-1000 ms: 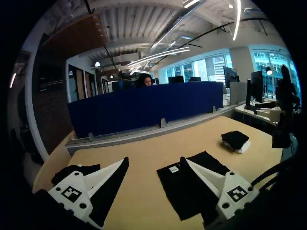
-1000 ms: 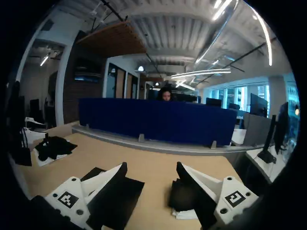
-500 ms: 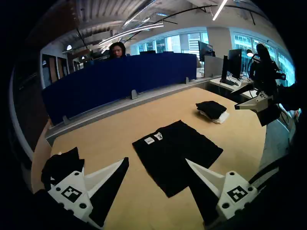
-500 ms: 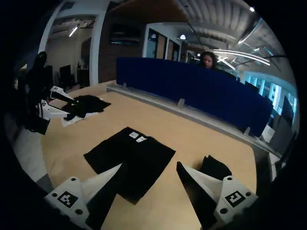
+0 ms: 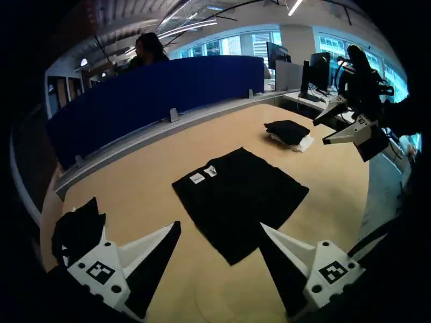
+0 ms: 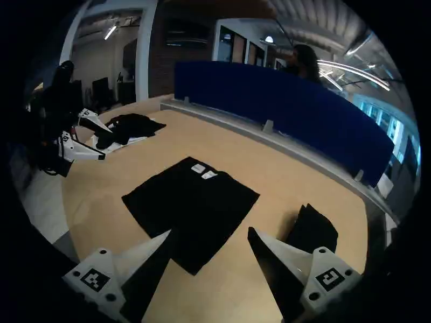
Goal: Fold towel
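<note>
A black towel [image 5: 240, 199] lies spread flat on the wooden table [image 5: 145, 177], with two small white labels [image 5: 203, 175] near its far edge. My left gripper [image 5: 220, 226] hangs open above the towel's near corner, nothing between its fingers. In the right gripper view the same towel [image 6: 191, 207] lies below and ahead of my right gripper [image 6: 210, 231], which is open and holds nothing. Each gripper shows in the other's view, held up in the air beside the table: the right gripper [image 5: 319, 134] and the left gripper [image 6: 109, 144].
A folded black stack on white cloth [image 5: 289, 133] sits at one end of the table, a loose black pile [image 5: 78, 231] at the other. A blue divider [image 5: 161, 91] runs along the far edge, with a person behind it. Monitors [image 5: 315, 67] stand to the right.
Both grippers have risen and tilted downward, from low over the table to looking down on it. The whole towel has come into view. It has not moved.
</note>
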`<act>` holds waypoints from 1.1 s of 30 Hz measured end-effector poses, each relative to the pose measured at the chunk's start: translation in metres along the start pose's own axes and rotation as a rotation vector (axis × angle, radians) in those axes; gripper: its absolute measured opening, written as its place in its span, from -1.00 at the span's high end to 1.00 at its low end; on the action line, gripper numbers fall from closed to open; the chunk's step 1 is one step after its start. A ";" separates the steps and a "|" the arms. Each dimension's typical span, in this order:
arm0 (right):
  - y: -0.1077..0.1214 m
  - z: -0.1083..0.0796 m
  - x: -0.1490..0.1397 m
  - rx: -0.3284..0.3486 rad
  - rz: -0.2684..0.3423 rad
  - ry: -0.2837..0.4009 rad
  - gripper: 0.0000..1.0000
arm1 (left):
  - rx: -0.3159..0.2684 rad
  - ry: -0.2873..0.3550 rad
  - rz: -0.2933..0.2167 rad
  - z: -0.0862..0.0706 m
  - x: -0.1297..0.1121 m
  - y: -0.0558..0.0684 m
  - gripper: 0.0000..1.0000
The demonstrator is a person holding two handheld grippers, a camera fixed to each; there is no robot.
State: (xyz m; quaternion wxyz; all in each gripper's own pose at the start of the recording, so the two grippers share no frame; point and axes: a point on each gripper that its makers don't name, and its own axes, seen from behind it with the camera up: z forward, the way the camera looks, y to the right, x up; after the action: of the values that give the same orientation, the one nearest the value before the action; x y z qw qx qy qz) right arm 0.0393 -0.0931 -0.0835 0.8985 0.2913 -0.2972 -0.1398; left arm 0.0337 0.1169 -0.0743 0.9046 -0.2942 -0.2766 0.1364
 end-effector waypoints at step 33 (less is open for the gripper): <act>-0.035 0.074 -0.124 0.075 0.014 -0.191 -1.00 | -0.102 -0.222 0.025 0.090 -0.131 0.034 -0.98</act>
State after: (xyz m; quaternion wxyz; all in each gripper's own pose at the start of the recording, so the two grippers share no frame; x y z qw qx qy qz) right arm -0.1061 -0.1009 -0.1124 0.8555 0.3077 -0.3887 -0.1494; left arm -0.1277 0.1312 -0.0895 0.8504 -0.3264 -0.3782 0.1650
